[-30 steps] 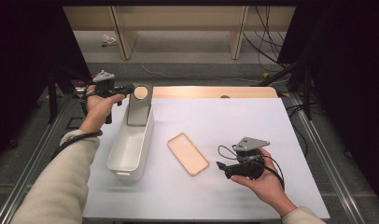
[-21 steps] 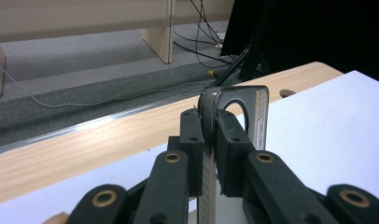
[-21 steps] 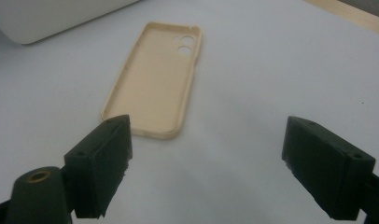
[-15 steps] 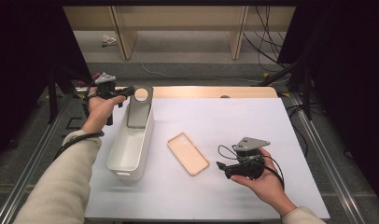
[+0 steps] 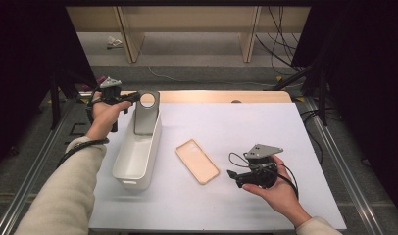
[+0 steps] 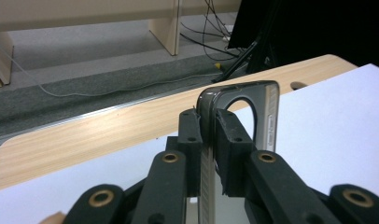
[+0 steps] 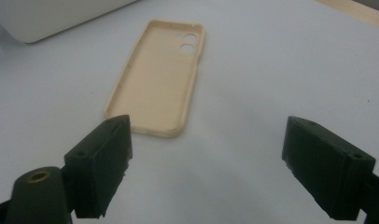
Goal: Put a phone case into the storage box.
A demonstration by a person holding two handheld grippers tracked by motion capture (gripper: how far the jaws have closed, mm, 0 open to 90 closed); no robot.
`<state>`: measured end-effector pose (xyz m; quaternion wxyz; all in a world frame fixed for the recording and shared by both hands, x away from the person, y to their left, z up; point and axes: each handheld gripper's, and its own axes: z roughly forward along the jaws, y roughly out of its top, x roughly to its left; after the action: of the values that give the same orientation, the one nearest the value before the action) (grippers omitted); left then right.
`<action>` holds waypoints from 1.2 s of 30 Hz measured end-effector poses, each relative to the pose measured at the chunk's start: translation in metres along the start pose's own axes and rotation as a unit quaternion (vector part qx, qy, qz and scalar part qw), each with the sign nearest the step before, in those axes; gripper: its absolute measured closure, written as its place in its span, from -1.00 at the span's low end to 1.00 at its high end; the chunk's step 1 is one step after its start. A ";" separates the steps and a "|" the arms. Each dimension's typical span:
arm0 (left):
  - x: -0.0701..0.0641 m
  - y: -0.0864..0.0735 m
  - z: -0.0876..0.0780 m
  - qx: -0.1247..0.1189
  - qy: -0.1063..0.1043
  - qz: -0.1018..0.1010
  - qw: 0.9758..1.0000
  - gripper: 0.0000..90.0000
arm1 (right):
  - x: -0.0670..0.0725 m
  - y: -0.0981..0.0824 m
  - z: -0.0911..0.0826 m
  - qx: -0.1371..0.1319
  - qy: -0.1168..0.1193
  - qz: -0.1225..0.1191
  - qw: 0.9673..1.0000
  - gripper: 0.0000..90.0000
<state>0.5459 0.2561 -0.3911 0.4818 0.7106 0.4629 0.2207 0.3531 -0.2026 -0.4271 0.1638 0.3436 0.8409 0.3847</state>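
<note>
Left gripper (image 5: pixel 133 96): your jaws pinch the grey phone case (image 6: pixel 239 100) upright over the white bin (image 5: pixel 138 156), far left.
Right gripper (image 7: pixel 206 163): your jaws spread, near the beige case (image 7: pixel 162 77) lying on the surface (image 5: pixel 246 127).

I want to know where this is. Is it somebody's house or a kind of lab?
Probably a lab or recording studio, not a house. The white table sits on a metal frame between dark curtains, loose cables trail over the floor behind it, and each hand holds a wired tool, like the right tool.
</note>
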 end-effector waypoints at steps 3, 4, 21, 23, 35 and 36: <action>0.001 -0.001 0.001 0.008 0.006 0.003 1.000 0.79 | 0.000 0.000 0.000 0.000 0.000 0.000 1.000 -0.62; 0.001 -0.001 0.001 0.009 0.007 0.005 1.000 0.79 | 0.000 0.000 0.000 0.000 0.000 0.000 1.000 -0.62; 0.000 -0.004 0.008 0.033 0.033 0.018 0.999 0.76 | 0.000 0.000 0.000 -0.001 0.001 0.000 1.000 -0.63; -0.001 -0.004 0.008 0.035 0.037 0.018 0.999 0.76 | 0.000 0.000 0.000 -0.001 0.001 0.000 1.000 -0.63; -0.003 -0.004 0.013 0.042 0.048 0.028 0.998 0.67 | 0.000 0.000 0.001 0.000 0.001 0.000 1.000 -0.63; -0.004 -0.004 0.013 0.041 0.049 0.029 0.998 0.65 | 0.000 0.000 0.001 0.000 0.001 -0.001 1.000 -0.63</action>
<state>0.5525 0.2469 -0.4000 0.4224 0.7313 0.4737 0.2495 0.3534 -0.2025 -0.4276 0.1634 0.3426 0.8412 0.3851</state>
